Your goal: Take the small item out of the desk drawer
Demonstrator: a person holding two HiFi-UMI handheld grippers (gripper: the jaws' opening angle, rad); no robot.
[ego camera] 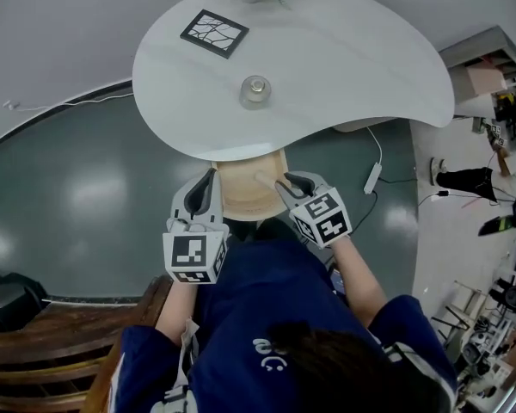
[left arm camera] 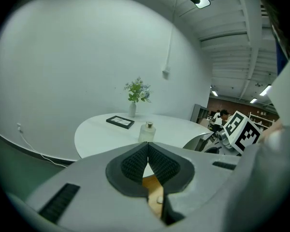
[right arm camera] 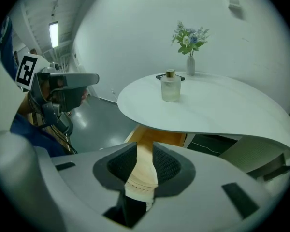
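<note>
At desk's (ego camera: 344, 67) near edge, drawer (ego camera: 245, 203) stands pulled out, so inside's reachable. Small pale item (ego camera: 262, 179), prob. the target, lies inside, twd right. R gripper (right arm camera: 144, 154) angles down at it, jaws a narrow gap, nothing btwn, likely readying a pinch. L gripper (left arm camera: 147, 151) closed, empty, by drawer's left side.

you've got a white desk (ego camera: 344, 67), pale wood drawer (ego camera: 245, 192), black frame with white crack pattern (ego camera: 214, 33), dark green floor (ego camera: 77, 188).
</note>
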